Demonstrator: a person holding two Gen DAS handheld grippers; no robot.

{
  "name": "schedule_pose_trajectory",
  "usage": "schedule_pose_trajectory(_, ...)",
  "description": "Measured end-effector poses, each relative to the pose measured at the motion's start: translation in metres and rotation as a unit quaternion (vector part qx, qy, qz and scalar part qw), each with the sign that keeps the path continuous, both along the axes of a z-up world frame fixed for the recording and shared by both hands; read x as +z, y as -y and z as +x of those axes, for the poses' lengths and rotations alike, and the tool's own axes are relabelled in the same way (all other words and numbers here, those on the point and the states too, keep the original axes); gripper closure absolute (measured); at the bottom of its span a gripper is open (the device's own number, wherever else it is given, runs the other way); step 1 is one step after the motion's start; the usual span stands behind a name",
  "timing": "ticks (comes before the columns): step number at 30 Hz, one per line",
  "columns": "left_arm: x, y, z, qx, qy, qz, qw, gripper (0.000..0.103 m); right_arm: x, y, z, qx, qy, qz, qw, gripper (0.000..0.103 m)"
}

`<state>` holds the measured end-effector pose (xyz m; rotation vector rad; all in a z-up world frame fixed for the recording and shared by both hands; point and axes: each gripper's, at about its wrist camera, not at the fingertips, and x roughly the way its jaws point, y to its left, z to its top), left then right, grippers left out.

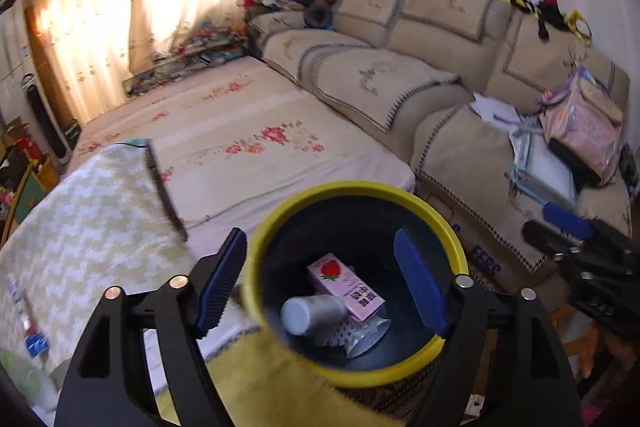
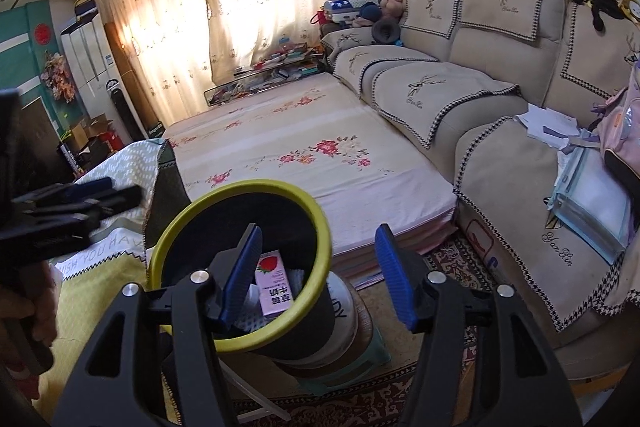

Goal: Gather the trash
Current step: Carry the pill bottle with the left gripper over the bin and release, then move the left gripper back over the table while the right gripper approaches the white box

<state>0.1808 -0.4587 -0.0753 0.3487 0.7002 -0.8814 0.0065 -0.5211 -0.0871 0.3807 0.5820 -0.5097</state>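
A black trash bin with a yellow rim point(image 1: 456, 247) point(image 2: 176, 223) stands below both grippers. Inside lie a pink strawberry milk carton point(image 1: 340, 281) point(image 2: 274, 287), a white cup point(image 1: 312, 313) on its side and white crumpled wrapping point(image 1: 360, 333). My left gripper point(image 1: 320, 287) is open and empty, directly over the bin's mouth. My right gripper point(image 2: 316, 275) is open and empty, over the bin's right rim. Each gripper shows in the other's view: the right one point(image 1: 568, 227) at the right edge, the left one point(image 2: 76, 199) at the left edge.
The bin sits on a round container on a small green stool point(image 2: 376, 347) over a patterned rug. A floral mattress point(image 2: 304, 155) lies behind, a beige sofa point(image 2: 460, 95) with papers and a pink bag on the right, a cloth-covered table point(image 1: 80, 219) on the left.
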Motion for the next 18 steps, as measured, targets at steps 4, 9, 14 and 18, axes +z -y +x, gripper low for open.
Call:
schedule_pose_trajectory(4, 0.019, -0.048, -0.006, 0.029, 0.004, -0.024, 0.9993, 0.02, -0.003, -0.011, 0.009, 0.016, -0.006, 0.0, 1.0, 0.047)
schedule_pose_trajectory(9, 0.036, -0.123, -0.017, 0.079, 0.021, -0.039, 0.9959, 0.013, -0.005, -0.027, 0.022, 0.036, -0.018, -0.004, 0.999, 0.045)
schedule_pose_trajectory(14, 0.045, -0.209, -0.032, 0.156, 0.042, -0.057, 0.9851, 0.006, -0.004, -0.056, 0.038, 0.07, -0.024, -0.01, 0.997, 0.045)
schedule_pose_trajectory(18, 0.049, -0.278, -0.04, 0.23, 0.062, -0.058, 0.9695, 0.006, 0.0, -0.091, 0.055, 0.117, -0.02, -0.013, 0.993, 0.045)
